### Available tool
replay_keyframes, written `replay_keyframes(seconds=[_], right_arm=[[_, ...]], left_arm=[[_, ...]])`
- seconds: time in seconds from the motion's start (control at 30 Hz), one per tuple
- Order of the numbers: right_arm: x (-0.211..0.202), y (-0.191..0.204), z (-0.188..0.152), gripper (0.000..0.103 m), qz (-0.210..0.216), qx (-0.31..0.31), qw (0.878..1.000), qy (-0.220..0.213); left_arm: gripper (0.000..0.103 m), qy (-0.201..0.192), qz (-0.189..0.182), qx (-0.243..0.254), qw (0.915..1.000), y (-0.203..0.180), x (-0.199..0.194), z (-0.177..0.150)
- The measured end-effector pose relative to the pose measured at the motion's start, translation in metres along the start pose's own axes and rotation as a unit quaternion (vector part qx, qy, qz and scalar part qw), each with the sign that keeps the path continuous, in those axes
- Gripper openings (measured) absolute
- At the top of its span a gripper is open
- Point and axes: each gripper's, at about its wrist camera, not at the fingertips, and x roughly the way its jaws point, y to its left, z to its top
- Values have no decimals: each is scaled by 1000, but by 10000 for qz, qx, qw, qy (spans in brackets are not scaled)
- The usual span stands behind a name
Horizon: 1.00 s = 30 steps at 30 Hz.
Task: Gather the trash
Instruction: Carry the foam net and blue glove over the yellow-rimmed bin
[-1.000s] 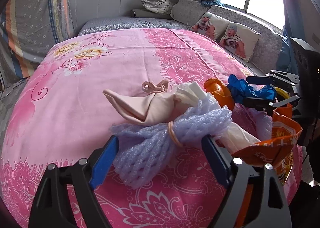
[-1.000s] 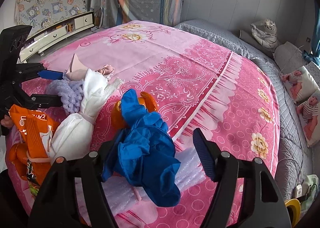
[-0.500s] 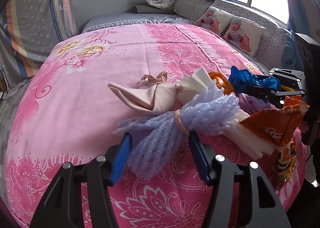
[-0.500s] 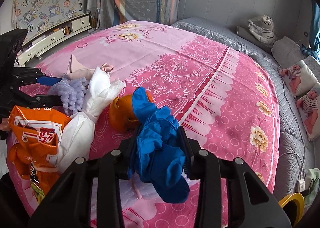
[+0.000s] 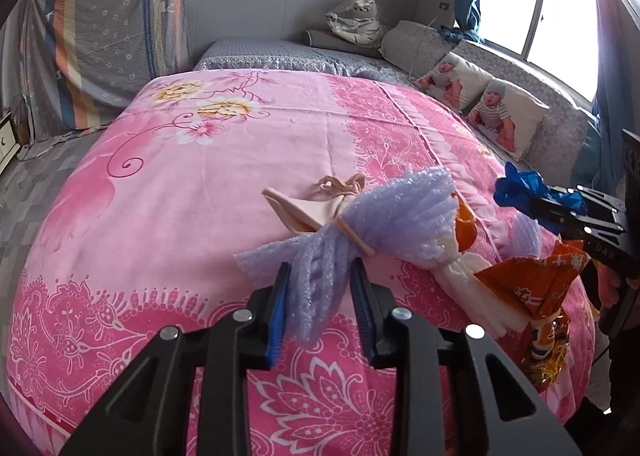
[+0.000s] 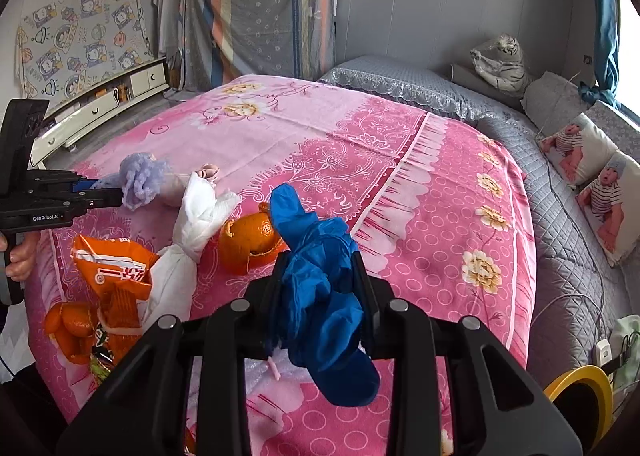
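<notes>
My left gripper (image 5: 320,296) is shut on a purple foam net bundle (image 5: 384,215) tied with a rubber band and holds it lifted off the pink bedspread (image 5: 180,175). My right gripper (image 6: 320,288) is shut on a crumpled blue glove (image 6: 320,276), raised above the bed. On the bed lie a pink cloth piece (image 5: 312,207), a twisted white bag (image 6: 188,240), orange peel (image 6: 250,240) and an orange snack packet (image 6: 116,276). The left gripper with the foam shows in the right wrist view (image 6: 100,191); the right gripper shows in the left wrist view (image 5: 560,211).
A yellow-rimmed bin (image 6: 580,404) stands on the floor at the bed's right. More orange peel (image 6: 68,328) hangs at the bed's near edge. Baby-print pillows (image 5: 480,103) and a grey quilt (image 6: 560,215) lie by the window side. A drawer unit (image 6: 112,99) stands left.
Both grippers closed: the left on the purple foam bundle, the right on the blue glove. Both items have lifted off the bedspread.
</notes>
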Motion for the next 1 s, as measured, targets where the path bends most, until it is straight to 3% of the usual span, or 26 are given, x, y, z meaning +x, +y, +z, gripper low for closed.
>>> replay_keyframes(seconds=[0.53, 0.73, 1.0], right_arm=[[-51, -2, -5, 29, 40, 291, 9979, -582], [-68, -9, -7, 29, -20, 376, 9965, -752], [-96, -24, -10, 29, -204, 537, 9931, -1025]], left_arm=[[26, -1079, 181, -990, 9891, 27, -87, -5], [26, -1391, 232, -965, 9853, 14, -109, 5], [26, -1408, -102, -676, 9877, -27, -114, 26]])
